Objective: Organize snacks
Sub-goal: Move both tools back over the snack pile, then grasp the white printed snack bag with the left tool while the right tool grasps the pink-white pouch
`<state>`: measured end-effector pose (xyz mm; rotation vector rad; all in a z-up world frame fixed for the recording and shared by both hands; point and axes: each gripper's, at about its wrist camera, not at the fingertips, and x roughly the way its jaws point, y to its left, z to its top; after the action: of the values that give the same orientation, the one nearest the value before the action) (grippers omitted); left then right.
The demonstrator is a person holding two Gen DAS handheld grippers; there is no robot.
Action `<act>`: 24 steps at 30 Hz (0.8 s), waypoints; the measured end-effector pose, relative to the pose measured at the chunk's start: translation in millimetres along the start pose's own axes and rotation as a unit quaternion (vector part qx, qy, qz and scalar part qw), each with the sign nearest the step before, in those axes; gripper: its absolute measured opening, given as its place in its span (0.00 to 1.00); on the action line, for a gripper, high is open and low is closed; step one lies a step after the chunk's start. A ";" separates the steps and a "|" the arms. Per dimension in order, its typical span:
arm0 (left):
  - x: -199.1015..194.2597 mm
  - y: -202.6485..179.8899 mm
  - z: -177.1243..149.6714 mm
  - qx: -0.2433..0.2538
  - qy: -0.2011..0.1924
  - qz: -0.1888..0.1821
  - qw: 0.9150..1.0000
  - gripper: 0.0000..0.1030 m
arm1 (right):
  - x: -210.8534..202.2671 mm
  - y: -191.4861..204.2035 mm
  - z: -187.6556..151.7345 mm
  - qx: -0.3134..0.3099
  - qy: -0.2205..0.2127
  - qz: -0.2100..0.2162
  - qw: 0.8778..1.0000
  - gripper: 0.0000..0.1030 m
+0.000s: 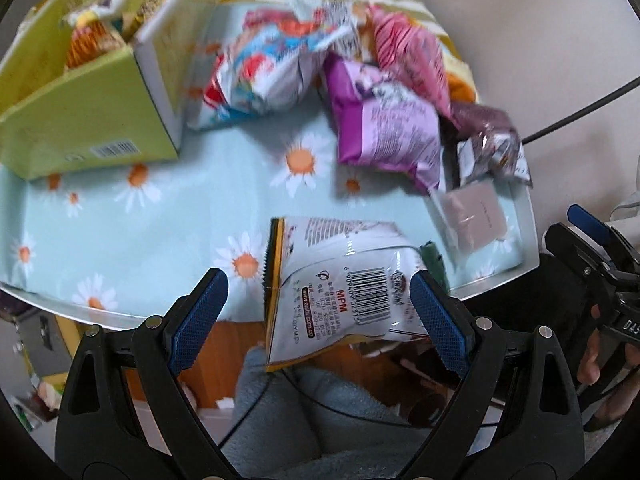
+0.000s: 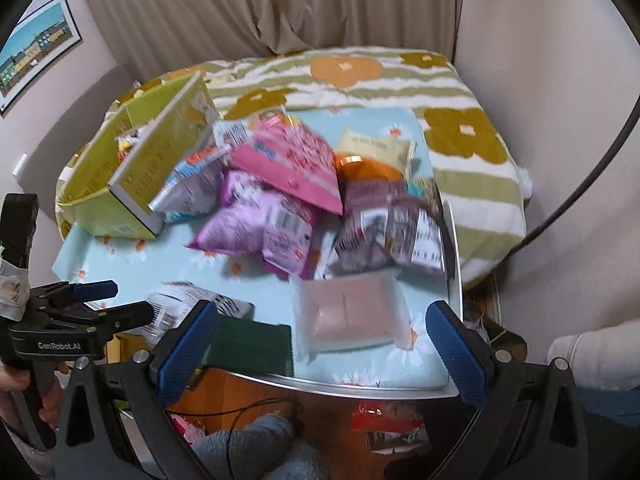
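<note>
In the left wrist view the left tool (image 1: 318,312) fills the lower frame, its blue pads (image 1: 200,320) spread wide. A white packet (image 1: 340,280) with a barcode lies between them at the desk's near edge, partly overhanging it; the right pad looks to be at the packet's edge, the left pad stands clear, so nothing is gripped. The desk (image 1: 160,220) carries a light-blue daisy cloth. At upper left sits a green box (image 1: 100,120) with a few snacks inside. At upper centre and right lies a heap of packets: a blue-and-white bag (image 1: 268,68), a purple bag (image 1: 384,120) and a pink bag (image 1: 408,52).

In the right wrist view the right tool (image 2: 320,344) is also wide open and empty, low in the frame over the desk's near edge. Between its pads lie a pale pink pouch (image 2: 348,312) and a dark green pack (image 2: 252,344) on the cloth.
</note>
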<state>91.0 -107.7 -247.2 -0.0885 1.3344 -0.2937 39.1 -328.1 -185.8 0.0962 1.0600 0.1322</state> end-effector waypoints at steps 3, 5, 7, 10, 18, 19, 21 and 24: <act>18.6 2.5 0.5 -0.007 0.022 -0.017 1.000 0.89 | 13.9 -2.6 -3.4 0.002 0.009 -0.008 1.000 1.00; 26.3 4.2 1.3 -0.013 0.030 -0.028 0.999 0.89 | 24.8 -3.5 -5.5 -0.001 0.017 -0.014 1.000 1.00; 33.0 6.3 2.2 -0.021 0.035 -0.042 0.998 0.89 | 34.6 -4.5 -6.4 -0.004 0.025 -0.018 1.000 1.00; 40.5 6.6 5.2 -0.025 0.043 -0.062 0.997 0.89 | 46.2 -4.9 -7.9 -0.008 0.035 -0.023 0.999 1.00; 56.4 -3.8 13.8 -0.024 0.046 -0.096 0.994 0.89 | 63.8 -6.7 -9.6 -0.016 0.054 -0.032 0.998 1.00; 57.5 -5.3 14.8 -0.023 0.045 -0.102 0.994 0.87 | 65.6 -7.8 -9.8 -0.016 0.055 -0.032 0.998 1.00; 59.4 -8.2 16.5 -0.023 0.047 -0.120 0.991 0.75 | 69.9 -9.7 -11.1 -0.016 0.060 -0.035 0.997 1.00; 62.7 -11.8 17.8 -0.021 0.051 -0.126 0.990 0.63 | 73.5 -11.7 -12.4 -0.013 0.063 -0.036 0.997 1.00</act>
<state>119.0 -137.2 -299.5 -0.2820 1.4333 -0.4905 64.4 -328.1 -256.9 0.0261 1.1851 0.0877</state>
